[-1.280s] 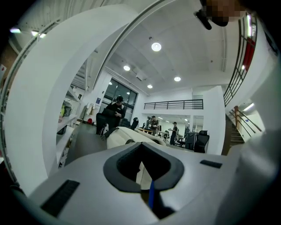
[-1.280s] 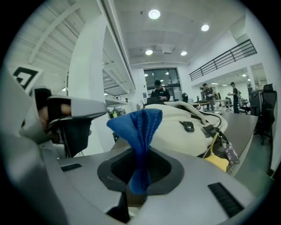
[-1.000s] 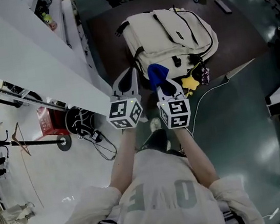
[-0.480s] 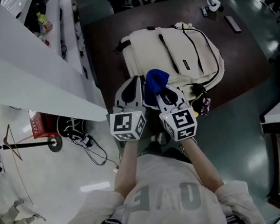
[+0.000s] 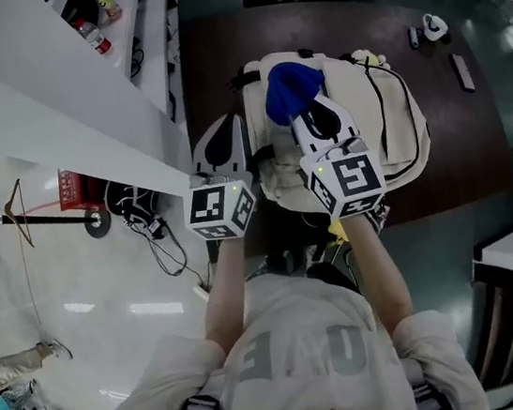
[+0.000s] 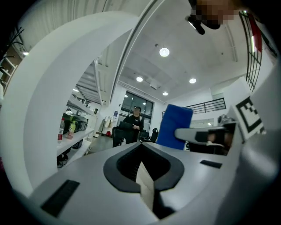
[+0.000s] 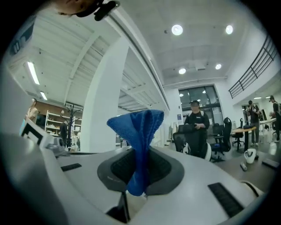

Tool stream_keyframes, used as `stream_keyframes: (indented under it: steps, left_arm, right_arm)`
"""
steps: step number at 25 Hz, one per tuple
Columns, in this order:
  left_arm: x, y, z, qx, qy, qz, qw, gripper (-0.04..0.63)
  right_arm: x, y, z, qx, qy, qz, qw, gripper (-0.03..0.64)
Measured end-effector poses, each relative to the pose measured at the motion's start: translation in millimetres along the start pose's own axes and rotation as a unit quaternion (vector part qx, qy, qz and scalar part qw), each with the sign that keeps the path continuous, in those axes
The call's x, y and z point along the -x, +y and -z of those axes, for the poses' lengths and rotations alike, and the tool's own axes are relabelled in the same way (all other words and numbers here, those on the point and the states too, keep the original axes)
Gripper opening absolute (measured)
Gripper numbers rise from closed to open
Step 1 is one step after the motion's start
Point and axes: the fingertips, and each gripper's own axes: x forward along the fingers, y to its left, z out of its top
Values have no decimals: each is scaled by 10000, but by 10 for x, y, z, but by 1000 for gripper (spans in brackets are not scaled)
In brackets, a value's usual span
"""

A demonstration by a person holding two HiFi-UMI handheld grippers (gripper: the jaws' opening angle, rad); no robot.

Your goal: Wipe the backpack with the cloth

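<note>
Both grippers are reaching farther over the backpack (image 5: 397, 137) than a second ago, hiding its near-left part. The left gripper (image 5: 227, 129) is hovering at its left edge, jaws together, empty. The right gripper (image 5: 304, 115) is pinching the blue cloth (image 5: 289, 90) above its far-left corner, forearms stretching forward.
</note>
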Motion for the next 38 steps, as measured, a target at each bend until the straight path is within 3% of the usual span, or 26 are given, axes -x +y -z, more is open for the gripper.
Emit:
stream_keyframes:
  steps: [4,9,15,23,38]
  left_arm:
    - [-223,-32,-53,0,2,-25,10000,2]
    - [-429,74,47,17,148,-79,9999,2]
    - [-410,292,115,182,173,-210,9995,2]
    - [-128,92,84,163,89,-163,9997,2]
    - [1496,-1038,262,105,44,-697,9975,2]
  right_arm:
    - [-596,-362,-74,111,32,-98,9999,44]
    - [-1240,-537,150,127,387,-111,9991,44]
    - [-1330,-531,282,-137,568,-106,9982,44]
    - [-773,-247,364,-373,625,-254,9970,44]
    - [1169,439,813,-553,989,-731,9909,44]
